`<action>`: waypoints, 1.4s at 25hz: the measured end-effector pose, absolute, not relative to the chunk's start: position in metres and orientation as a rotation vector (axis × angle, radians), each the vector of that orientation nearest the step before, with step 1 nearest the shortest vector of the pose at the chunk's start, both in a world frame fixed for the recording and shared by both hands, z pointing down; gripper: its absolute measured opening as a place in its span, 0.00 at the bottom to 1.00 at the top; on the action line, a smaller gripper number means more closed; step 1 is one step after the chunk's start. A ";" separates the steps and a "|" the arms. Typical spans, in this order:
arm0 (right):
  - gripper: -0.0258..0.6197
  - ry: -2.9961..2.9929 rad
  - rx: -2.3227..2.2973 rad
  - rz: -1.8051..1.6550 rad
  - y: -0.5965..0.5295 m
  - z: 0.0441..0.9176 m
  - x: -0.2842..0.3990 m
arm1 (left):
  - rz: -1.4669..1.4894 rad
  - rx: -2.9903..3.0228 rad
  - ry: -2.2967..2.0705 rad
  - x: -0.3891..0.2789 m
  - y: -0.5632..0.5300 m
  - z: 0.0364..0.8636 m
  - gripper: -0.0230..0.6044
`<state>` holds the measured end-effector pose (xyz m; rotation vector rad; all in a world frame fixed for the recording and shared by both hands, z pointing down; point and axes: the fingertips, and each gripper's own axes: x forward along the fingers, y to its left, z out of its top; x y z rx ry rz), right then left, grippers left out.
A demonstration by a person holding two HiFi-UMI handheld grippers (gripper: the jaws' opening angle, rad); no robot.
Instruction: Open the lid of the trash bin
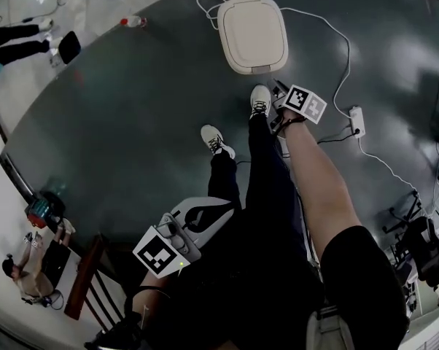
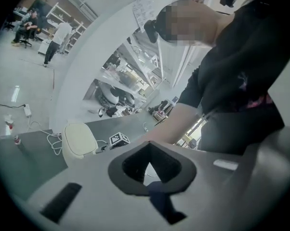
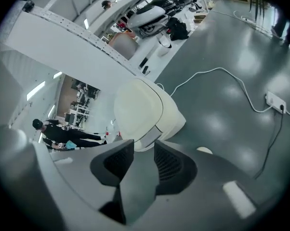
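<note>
Right gripper (image 3: 144,148) part-open, empty, near trash bin (image 3: 138,107).

Right claw (image 1: 281,95) near closed trash bin (image 1: 252,33).

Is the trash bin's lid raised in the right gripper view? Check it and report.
No, the cream lid lies flat and closed on top of the trash bin.

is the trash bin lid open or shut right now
Shut. The lid lies flat on the trash bin, with no gap showing in the right gripper view.
</note>
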<state>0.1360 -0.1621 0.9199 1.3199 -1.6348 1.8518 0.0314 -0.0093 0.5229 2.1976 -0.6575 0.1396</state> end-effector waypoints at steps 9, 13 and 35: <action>0.30 -1.480 1.411 1.962 -0.168 0.982 0.138 | 0.186 2.098 -0.655 0.035 0.001 0.567 0.04; 0.31 -1.463 1.410 1.995 -0.166 0.995 0.133 | 0.168 2.084 -0.668 0.036 0.000 0.575 0.04; 0.35 -1.481 1.440 1.955 -0.165 1.007 0.123 | 0.134 2.040 -0.690 0.025 0.006 0.591 0.04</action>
